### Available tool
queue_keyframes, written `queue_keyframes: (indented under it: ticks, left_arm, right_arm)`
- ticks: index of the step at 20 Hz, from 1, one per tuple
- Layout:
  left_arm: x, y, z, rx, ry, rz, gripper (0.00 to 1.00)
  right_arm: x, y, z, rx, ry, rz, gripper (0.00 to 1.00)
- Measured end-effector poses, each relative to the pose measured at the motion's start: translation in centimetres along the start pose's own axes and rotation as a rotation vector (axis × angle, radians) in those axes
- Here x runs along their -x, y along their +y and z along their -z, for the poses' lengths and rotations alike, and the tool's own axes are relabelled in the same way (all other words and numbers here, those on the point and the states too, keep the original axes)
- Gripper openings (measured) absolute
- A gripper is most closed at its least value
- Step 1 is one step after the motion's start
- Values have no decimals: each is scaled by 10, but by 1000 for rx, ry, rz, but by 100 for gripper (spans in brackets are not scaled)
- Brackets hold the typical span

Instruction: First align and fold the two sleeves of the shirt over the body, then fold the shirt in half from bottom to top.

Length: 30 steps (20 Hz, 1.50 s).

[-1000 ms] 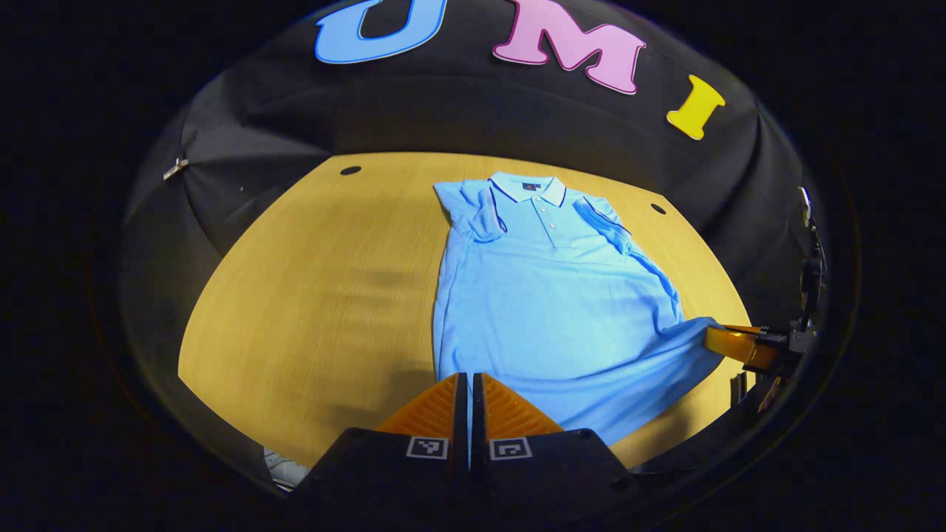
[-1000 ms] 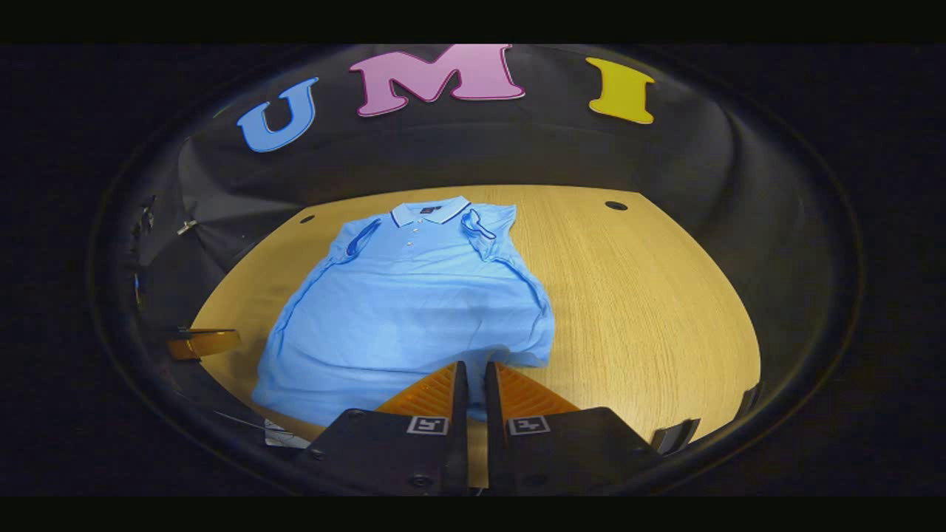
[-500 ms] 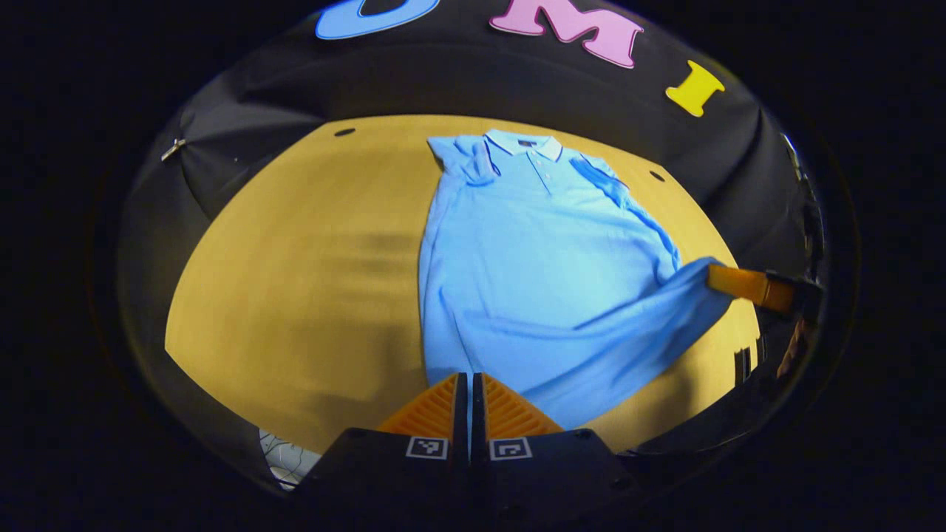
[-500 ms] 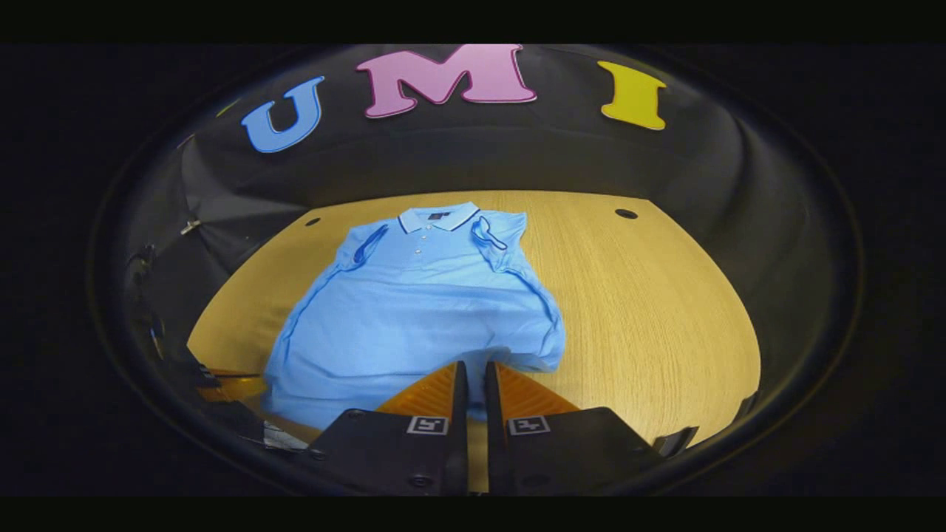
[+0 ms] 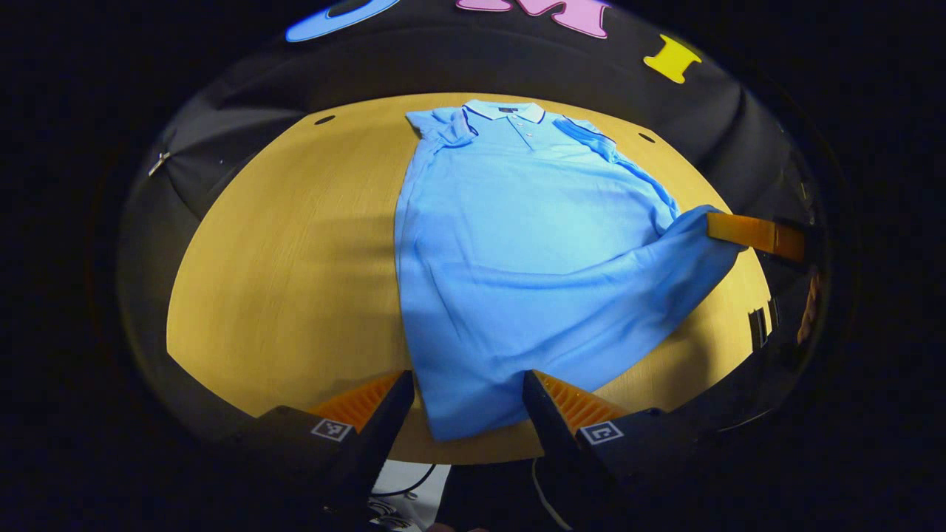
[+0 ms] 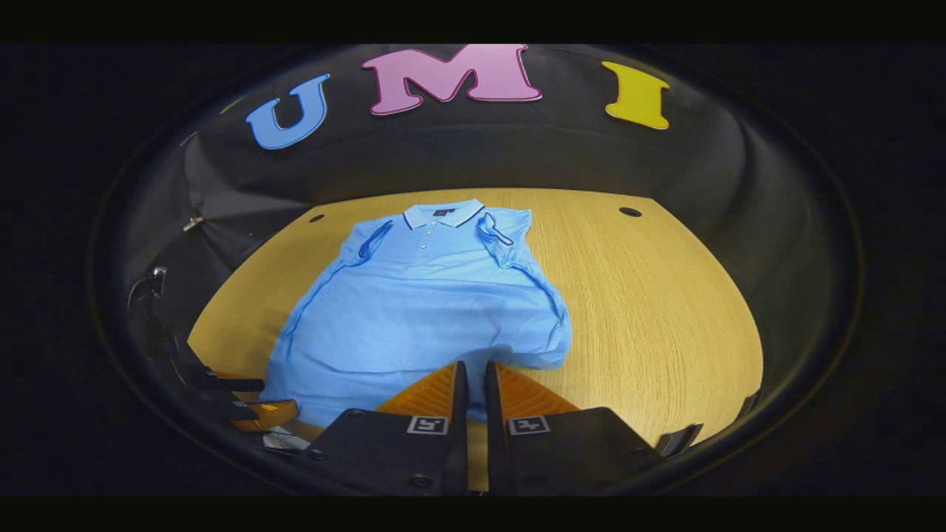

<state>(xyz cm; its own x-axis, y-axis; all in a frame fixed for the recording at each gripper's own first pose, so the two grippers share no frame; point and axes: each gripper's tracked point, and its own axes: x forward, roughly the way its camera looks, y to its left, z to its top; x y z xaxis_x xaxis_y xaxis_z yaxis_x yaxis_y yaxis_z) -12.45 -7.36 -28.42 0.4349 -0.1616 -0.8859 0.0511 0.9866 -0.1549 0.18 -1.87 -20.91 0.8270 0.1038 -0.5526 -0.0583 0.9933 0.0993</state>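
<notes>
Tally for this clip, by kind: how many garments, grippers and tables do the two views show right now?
Shirts: 1, the blue polo shirt.
Grippers: 2, the left gripper open at the shirt's near hem, the right gripper shut on its hem corner.
Tables: 1, the wooden table.
Total: 4.

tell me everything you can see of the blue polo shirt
The polo shirt is light blue knit-looking fabric with a dark-trimmed collar and a short buttoned placket. It lies front up on the wooden table, collar toward the far edge, both short sleeves folded in over the chest. Its body is mostly flat with soft wrinkles. The right gripper is shut on the bottom hem corner and holds it lifted off the table. The opposite hem corner lies between the open fingers of the left gripper, which do not press it.
</notes>
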Motion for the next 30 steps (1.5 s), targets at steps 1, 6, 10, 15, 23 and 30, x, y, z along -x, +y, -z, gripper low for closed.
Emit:
queue_keyframes:
  ticks: [1,6,10,15,23,30]
  left_arm:
    - [-2,-1,-1,-9,-3,-1,98]
    - [-2,0,0,-25,-18,1,98]
    - [-4,1,-3,-24,-33,15,88]
    - [-6,1,-11,50,-39,60,35]
    - [-6,0,-19,32,-41,78,6]
    - [12,6,-59,31,-106,90,6]
  right_arm:
    - [0,0,0,-1,1,1,15]
    - [0,1,2,-6,1,3,15]
    - [0,1,5,-2,4,6,15]
    - [1,0,7,-1,7,10,15]
    - [-2,1,6,0,11,9,15]
    - [2,-2,-10,-5,-16,8,15]
